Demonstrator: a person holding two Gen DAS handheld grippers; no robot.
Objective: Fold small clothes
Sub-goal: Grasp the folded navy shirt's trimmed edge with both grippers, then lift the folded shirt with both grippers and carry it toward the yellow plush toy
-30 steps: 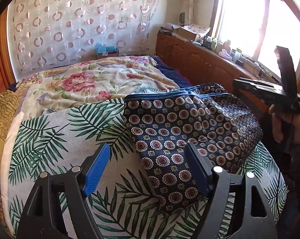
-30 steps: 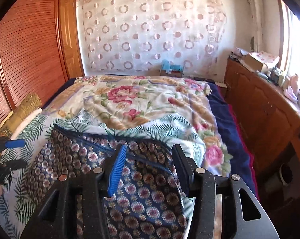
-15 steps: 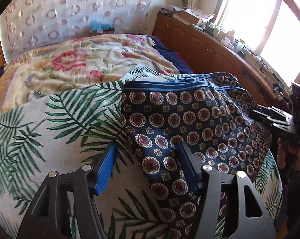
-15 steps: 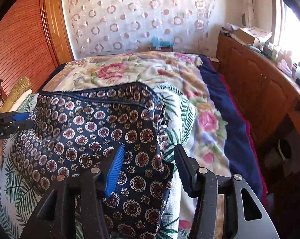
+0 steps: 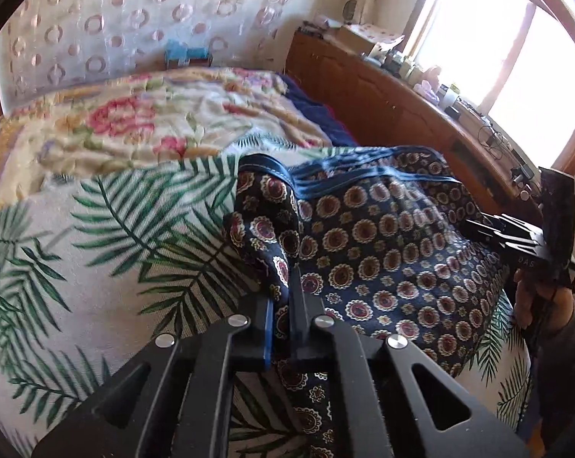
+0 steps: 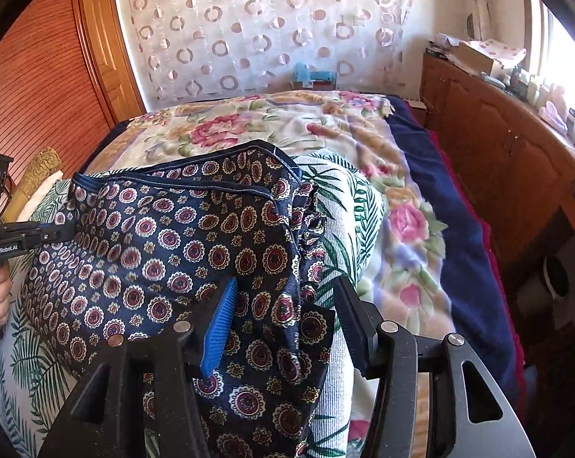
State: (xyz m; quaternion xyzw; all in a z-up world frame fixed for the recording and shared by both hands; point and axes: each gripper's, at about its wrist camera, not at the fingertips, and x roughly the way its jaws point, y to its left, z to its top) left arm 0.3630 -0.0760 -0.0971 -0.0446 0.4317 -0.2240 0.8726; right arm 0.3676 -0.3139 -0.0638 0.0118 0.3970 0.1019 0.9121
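Left hand-held gripper (image 5: 283, 286) pinches the patterned shorts (image 5: 382, 252) — right hand-held gripper (image 6: 287, 301) half-open astride them.

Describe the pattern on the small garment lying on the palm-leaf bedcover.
Navy fabric garment printed with maroon-and-cream round medallions, edged with a blue band; clearest in the right wrist view.

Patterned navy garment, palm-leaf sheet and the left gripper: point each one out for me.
Patterned navy garment (image 5: 382, 252), left wrist view, its flat middle.
Palm-leaf sheet (image 5: 108, 259), left wrist view, bare stretch.
Left gripper (image 5: 285, 297), left wrist view, fingertips pinching fabric.
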